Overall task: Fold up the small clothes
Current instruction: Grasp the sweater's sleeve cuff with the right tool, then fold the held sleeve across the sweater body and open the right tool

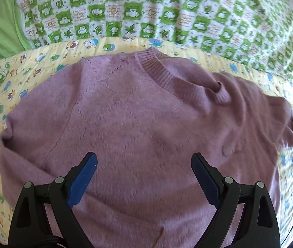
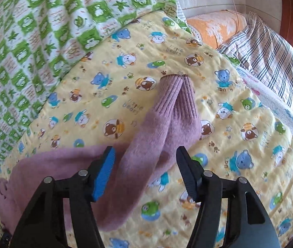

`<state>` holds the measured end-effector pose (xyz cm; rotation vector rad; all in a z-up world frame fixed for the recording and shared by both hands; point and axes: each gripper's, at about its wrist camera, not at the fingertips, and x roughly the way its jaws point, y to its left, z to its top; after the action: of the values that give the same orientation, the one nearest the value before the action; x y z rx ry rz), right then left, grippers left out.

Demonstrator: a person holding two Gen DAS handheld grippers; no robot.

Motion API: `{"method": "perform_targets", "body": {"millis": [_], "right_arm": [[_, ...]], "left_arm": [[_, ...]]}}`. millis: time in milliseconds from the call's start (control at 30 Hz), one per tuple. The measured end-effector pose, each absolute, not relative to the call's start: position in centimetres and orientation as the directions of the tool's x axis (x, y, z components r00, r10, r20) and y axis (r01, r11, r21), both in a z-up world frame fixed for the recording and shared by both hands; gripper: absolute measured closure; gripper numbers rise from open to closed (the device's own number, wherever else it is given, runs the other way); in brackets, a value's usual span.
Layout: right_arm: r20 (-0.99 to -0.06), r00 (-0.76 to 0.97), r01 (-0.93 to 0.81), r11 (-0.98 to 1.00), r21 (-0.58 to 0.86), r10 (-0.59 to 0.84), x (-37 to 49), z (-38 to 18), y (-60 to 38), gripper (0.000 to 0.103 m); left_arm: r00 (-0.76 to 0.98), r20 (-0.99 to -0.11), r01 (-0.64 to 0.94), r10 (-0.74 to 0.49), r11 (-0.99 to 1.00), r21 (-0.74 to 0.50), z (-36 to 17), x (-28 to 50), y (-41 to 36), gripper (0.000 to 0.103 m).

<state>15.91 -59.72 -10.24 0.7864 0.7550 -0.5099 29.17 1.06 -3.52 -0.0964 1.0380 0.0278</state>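
A mauve knitted sweater lies face up on a yellow bear-print blanket, its ribbed collar toward the far side. My left gripper hovers over the chest of the sweater, open, with nothing between its blue pads. In the right wrist view one sleeve stretches away from me and ends in a ribbed cuff. My right gripper straddles that sleeve. Its fingers stand on either side of the sleeve and the pads do not press the knit.
A green and white checked quilt covers the bed beyond the blanket. A green pillow lies far left. At the far right are an orange pillow, plaid fabric and a wooden frame.
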Motion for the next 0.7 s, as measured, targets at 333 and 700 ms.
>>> {"method": "perform_targets", "body": {"millis": [333,700], "right_arm": [[-0.572,0.815,0.459,0.7,0.547,-0.088,16.4,-4.9,-56.2,0.092],[-0.344,0.808,-0.198,0.77,0.606,0.479,24.3,3.5,-30.5,0.093]], "left_arm": [[0.482,-0.876,-0.132,-0.021,0.987,-0.096,-5.5,28.3,4.4,0.01],[0.457,-0.89,-0.214,-0.005,0.97,-0.115,-5.5,23.7,8.8,0.01]]}}
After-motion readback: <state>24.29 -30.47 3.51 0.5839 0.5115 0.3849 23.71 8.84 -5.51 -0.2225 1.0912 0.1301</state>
